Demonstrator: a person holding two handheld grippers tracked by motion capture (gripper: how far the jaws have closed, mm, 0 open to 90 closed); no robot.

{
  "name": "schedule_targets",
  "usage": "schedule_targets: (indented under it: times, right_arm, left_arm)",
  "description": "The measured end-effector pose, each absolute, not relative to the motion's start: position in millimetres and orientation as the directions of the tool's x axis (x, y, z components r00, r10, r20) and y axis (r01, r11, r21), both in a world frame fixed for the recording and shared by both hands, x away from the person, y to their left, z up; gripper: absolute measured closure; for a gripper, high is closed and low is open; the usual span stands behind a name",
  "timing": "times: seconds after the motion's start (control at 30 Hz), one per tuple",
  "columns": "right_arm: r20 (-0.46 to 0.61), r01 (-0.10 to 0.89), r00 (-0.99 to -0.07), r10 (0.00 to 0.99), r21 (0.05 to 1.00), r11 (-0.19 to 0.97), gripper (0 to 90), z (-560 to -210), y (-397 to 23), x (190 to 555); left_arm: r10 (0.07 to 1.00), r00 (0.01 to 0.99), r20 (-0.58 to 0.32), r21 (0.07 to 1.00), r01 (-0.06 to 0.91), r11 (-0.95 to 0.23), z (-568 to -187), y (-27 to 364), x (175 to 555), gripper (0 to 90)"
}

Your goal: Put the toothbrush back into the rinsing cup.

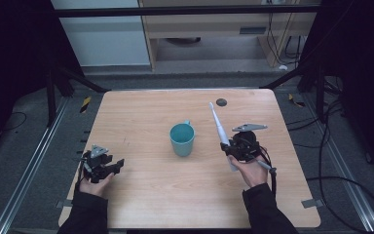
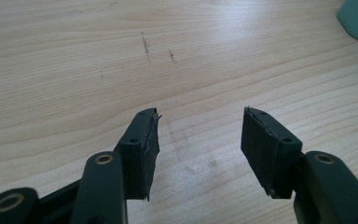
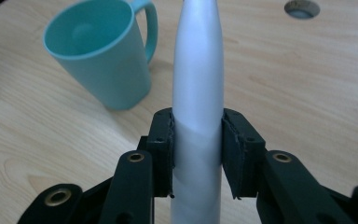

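On the wooden surface (image 1: 141, 195) we count one teal mug (image 1: 181, 139), standing upright near the middle, and one white toothbrush (image 1: 220, 130). Our right claw (image 3: 197, 140) is clamped on the toothbrush's thick handle, both pads pressing its sides; the brush is lifted off the surface just right of the mug, its thin end slanting up and away from us. Our left claw (image 2: 199, 144) rests near the left edge, spread wide with nothing between its pads.

White tapered toothbrush handle (image 1: 220, 130), tilted upward, clamped in right tongs (image 1: 230, 148), beside teal mug (image 1: 181, 139)
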State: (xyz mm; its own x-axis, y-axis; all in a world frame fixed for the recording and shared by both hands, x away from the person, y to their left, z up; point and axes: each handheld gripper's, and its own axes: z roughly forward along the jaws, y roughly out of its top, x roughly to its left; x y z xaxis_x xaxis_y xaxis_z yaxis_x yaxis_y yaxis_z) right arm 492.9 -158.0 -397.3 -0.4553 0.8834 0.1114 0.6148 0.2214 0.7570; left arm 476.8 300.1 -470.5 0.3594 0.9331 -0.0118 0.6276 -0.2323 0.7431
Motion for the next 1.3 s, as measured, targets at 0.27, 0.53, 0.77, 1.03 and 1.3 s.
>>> schedule_targets:
  times: [0.27, 0.53, 0.77, 1.03, 1.3]
  right_arm:
    - [0.126, 0.557, -0.454, 0.882, 0.813, 0.170, 66.4, -389.2, -151.3, 496.9]
    - [0.131, 0.492, -0.441, 0.888, 0.863, 0.117, 66.5, -380.7, -147.8, 502.2]
    - [0.135, 0.442, -0.439, 0.888, 0.893, 0.083, 66.5, -376.5, -141.9, 507.1]
    - [0.129, 0.406, -0.445, 0.886, 0.911, 0.072, 66.5, -367.4, -130.6, 516.9]
    - [0.133, 0.385, -0.454, 0.881, 0.921, 0.059, 66.4, -357.4, -117.7, 531.0]
  left_arm:
    - [0.935, 0.355, -0.013, 0.745, 0.627, -0.228, -470.2, 300.6, 476.7, 45.7]
    - [0.935, 0.354, -0.014, 0.745, 0.627, -0.226, -470.2, 300.8, 476.8, 45.7]
    - [0.936, 0.352, -0.017, 0.746, 0.628, -0.223, -470.4, 301.3, 477.2, 45.7]
    - [0.936, 0.352, -0.018, 0.746, 0.628, -0.222, -470.5, 301.8, 477.5, 45.7]
    - [0.937, 0.350, -0.019, 0.747, 0.628, -0.220, -470.4, 302.0, 477.2, 45.7]
